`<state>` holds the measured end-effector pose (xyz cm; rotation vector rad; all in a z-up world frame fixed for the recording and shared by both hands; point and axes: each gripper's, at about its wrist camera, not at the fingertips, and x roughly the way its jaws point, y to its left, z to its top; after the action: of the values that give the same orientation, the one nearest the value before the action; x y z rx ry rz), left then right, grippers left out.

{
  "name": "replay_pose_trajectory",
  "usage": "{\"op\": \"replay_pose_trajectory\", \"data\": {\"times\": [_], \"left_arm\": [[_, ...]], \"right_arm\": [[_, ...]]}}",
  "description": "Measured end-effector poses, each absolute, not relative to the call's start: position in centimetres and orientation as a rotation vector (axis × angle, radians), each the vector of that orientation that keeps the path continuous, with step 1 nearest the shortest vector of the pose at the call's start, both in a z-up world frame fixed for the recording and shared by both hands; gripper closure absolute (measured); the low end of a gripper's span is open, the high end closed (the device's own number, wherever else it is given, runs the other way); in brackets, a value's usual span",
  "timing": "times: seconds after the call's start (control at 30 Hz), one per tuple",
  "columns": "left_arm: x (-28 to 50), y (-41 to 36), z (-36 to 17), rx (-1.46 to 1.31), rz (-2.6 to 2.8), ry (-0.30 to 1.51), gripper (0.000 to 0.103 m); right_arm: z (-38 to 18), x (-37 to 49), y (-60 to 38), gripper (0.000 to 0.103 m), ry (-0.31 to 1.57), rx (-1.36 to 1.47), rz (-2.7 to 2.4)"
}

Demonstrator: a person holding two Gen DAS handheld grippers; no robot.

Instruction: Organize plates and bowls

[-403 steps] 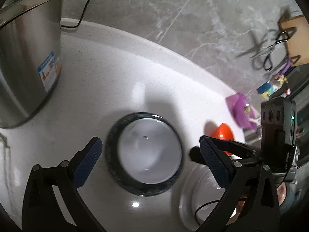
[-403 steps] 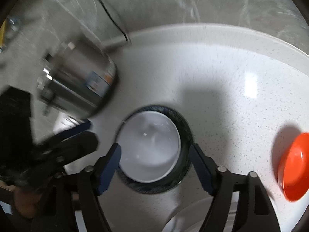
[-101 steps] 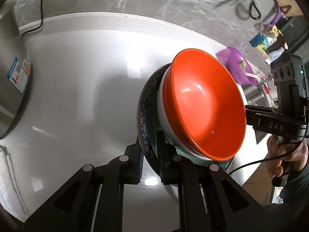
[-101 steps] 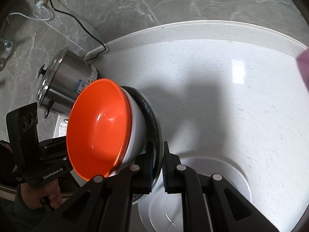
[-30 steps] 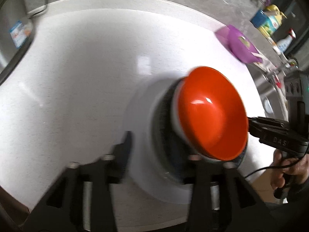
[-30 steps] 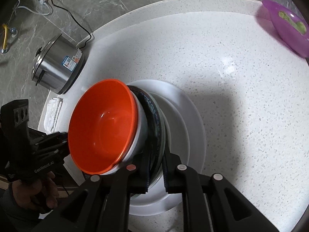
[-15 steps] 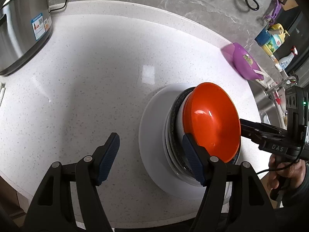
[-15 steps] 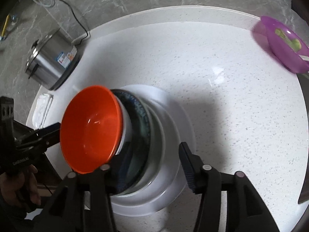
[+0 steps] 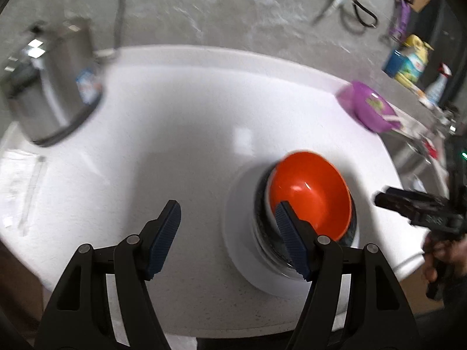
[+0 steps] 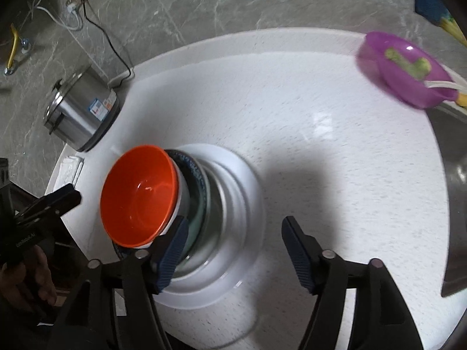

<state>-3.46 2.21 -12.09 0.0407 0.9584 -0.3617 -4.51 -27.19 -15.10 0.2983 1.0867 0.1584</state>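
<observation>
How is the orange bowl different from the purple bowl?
The orange bowl sits on top of a stack of dishes on the big white plate; the purple bowl stands alone, far off by the counter's edge. The orange bowl looks empty; the purple bowl has something green inside. The orange bowl is close to both open grippers; the purple bowl is away from them. Both are round, brightly coloured bowls on the white counter.

On the white desk [image 9: 175, 122] we see a stack: orange bowl [image 9: 312, 195] atop a dark-rimmed plate [image 9: 261, 221] on a white plate [image 9: 242, 248]. Our left hand-held gripper [image 9: 227, 233] hangs spread wide, empty. We note a steel pot [image 9: 55, 87] far left, a purple bowl [image 9: 367, 108] far right.
</observation>
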Motion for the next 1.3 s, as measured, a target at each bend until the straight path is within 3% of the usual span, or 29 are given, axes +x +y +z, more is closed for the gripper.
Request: {"op": "replay_pose_trajectory", "data": {"times": [0.27,0.53,0.73,1.3], "left_arm": [[-6.5,0.3,-8.8,-0.146,-0.313,1.047,0.037],[-10.6,-4.7,-6.4,-0.029,-0.508,1.125,0.037],[-10.1,-5.6,-4.4,0.056,-0.484,1.022,0.037],[-4.2,-4.8,-7.5,0.182,-0.417,1.06,0.037]], "right_arm": [[-11.2,-6.2,-27.1,0.02,0.986,0.285,0.139],[-9.3,-7.8,-26.7,0.018,0.968,0.254,0.101],[-8.6,-8.4,-27.3,0.018,0.932,0.281,0.028],[-8.7,-7.0,-24.2,0.018,0.972,0.244,-0.145]]}}
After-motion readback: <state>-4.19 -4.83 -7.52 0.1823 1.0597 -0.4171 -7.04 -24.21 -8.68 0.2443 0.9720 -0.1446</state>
